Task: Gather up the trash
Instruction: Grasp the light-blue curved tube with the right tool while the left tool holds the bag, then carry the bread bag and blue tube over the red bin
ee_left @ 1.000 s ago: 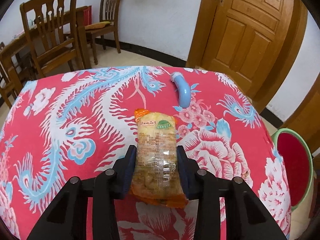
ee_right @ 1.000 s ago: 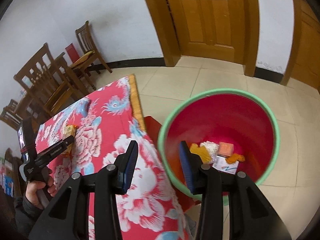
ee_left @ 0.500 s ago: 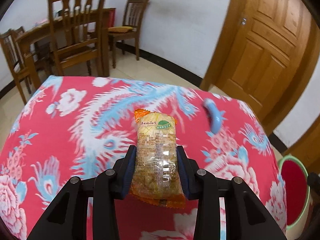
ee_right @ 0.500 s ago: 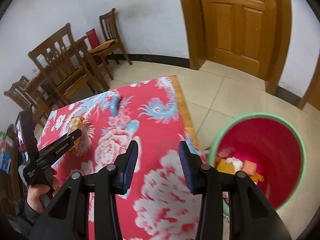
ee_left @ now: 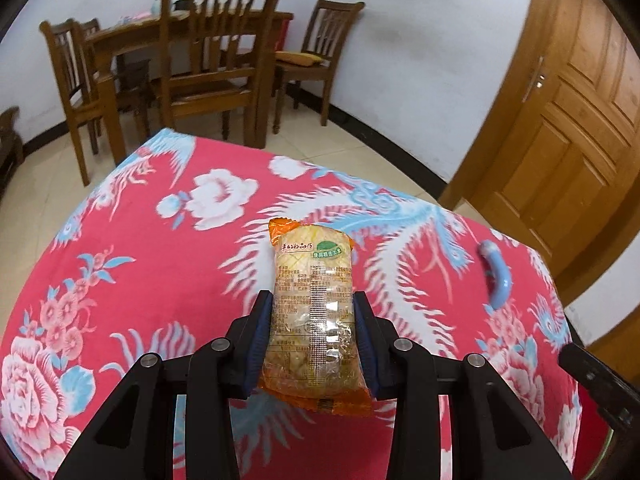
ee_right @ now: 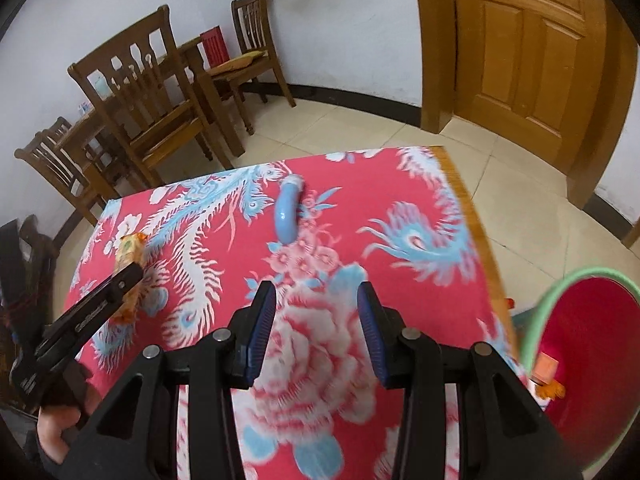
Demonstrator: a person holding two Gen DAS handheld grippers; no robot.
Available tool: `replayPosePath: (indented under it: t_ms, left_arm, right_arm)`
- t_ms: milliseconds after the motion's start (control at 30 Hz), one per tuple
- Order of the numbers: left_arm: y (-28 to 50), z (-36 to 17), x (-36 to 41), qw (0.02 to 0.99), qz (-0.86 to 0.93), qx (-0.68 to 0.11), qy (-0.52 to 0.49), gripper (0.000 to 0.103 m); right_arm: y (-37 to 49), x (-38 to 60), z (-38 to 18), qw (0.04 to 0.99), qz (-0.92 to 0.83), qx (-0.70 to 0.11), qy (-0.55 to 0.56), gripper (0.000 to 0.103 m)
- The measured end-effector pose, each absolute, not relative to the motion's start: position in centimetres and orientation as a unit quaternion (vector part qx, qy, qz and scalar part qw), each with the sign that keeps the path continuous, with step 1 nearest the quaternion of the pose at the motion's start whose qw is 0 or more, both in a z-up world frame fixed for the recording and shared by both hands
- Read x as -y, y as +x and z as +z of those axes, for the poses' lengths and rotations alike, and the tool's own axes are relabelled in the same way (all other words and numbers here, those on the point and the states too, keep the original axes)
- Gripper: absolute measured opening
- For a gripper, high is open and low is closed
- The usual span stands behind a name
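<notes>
The left gripper (ee_left: 312, 320) is closed on a snack packet (ee_left: 312, 312), with one blue pad pressed against each long side of the clear, orange-ended wrapper. The packet points forward along the fingers, its far end extending well past the fingertips and its near end projecting back between the finger bases. It appears to be held clear of the red floral tablecloth (ee_left: 140, 272), though the frames do not confirm the gap. In the right wrist view the same left gripper (ee_right: 128, 276) appears at far left, with the packet (ee_right: 128, 248) visible at its tip above the cloth (ee_right: 360, 208).

Ahead and to the right of the left gripper, a curved light-blue object (ee_left: 498, 276) lies on the cloth, well apart from the packet. In the right wrist view this object (ee_right: 289, 212) lies ahead of the right gripper and slightly left of its centreline.

The right gripper (ee_right: 316, 320) is spread wide with nothing between its pads; only the cloth shows in the gap. It is positioned above the near part of the table.

To the right of the right gripper, beside the table edge, stands a red bin with a green rim (ee_right: 536, 320). Several scraps (ee_right: 546, 372) lie inside it.

Wooden chairs (ee_right: 140, 92) and a wooden door (ee_right: 532, 48) are beyond the table.
</notes>
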State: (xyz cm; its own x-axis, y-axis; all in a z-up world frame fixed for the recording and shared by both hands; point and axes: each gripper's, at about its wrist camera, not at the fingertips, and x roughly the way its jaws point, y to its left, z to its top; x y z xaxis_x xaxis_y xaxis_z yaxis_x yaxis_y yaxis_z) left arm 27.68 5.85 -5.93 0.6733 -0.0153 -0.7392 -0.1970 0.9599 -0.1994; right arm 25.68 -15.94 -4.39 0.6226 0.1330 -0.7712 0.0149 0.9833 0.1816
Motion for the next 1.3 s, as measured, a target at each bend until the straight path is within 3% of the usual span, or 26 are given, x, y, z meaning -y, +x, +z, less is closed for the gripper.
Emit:
replayPosePath:
  t_ms: [700,767,833,900,1300]
  left_arm:
    - [27.9,-6.9,-6.9,0.896,0.057,-0.414,-0.149,0.04]
    - [27.9,-6.9,-6.8,0.896,0.057,-0.415,-0.148,0.04]
    - [27.9,-6.9,-6.8,0.896,0.056,-0.415,-0.147,0.04]
    - [27.9,-6.9,-6.7,0.896,0.055,-0.415,-0.147,0.04]
    - [27.7,-6.4,-6.2,0.9,0.049,-0.408,-0.143,0.04]
  right_arm:
    - [34.1,11.9,-7.5,0.889,0.032,-0.453,0.058,0.044]
    - [34.2,11.8,-7.7,0.889,0.03,-0.453,0.055,0.039]
    - [34.4,11.7,-7.8,0.89,0.027,-0.453,0.048,0.026]
    - [34.4,11.7,-7.8,0.889,0.03,-0.453,0.05,0.02]
    - [31.0,13.1,-5.6,0.896,0.054,-0.437,0.058,0.02]
